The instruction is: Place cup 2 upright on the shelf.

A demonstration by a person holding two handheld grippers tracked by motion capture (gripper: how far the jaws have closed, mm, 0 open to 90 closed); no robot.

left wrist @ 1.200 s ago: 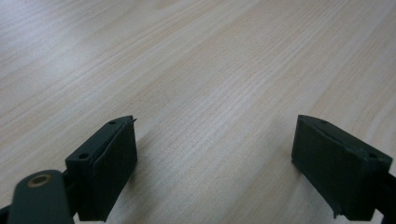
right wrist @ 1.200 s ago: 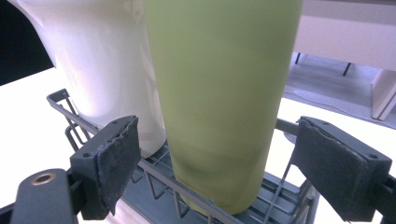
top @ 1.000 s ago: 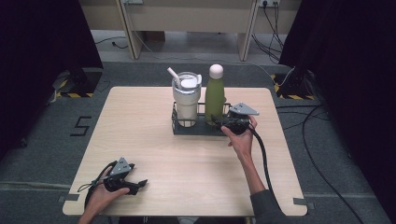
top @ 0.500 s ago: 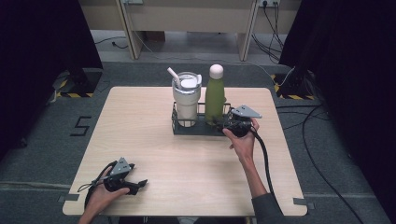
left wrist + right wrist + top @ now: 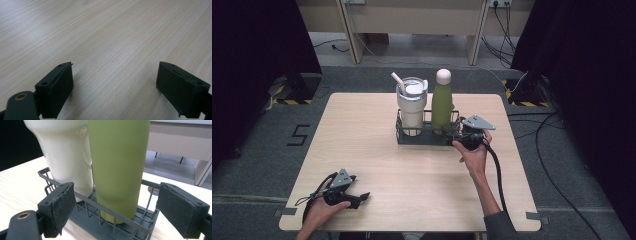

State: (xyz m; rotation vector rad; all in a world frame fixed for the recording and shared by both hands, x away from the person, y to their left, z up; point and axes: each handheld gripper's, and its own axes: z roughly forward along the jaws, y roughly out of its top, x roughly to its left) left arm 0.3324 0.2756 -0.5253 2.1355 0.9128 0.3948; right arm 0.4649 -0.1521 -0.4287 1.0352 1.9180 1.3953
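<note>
- Dark curtains and grey carpet surround a pale wooden table (image 5: 412, 170), seen from above; cables trail across the floor beyond it.
- Near the table's far edge stands a low dark wire rack (image 5: 427, 136), holding two drink containers upright side by side so that they cannot tip.
- On the rack's left sits a cream tumbler (image 5: 411, 107) with a lid and straw; on its right, touching or nearly touching it, a green bottle (image 5: 442, 107) with a pale round cap.
- A person's right hand holds the right gripper (image 5: 456, 138) at the rack's right end, pointing at the bottle. In the right gripper view the bottle (image 5: 117, 170) stands beyond the tips, framed between parted jaws that press on nothing; the aim seems to be a grasp low on the bottle.
- At the near left corner, the left gripper (image 5: 362, 197) rests low over bare wood in the person's left hand, well apart from the rack, jaws wide and empty, apparently waiting.
</note>
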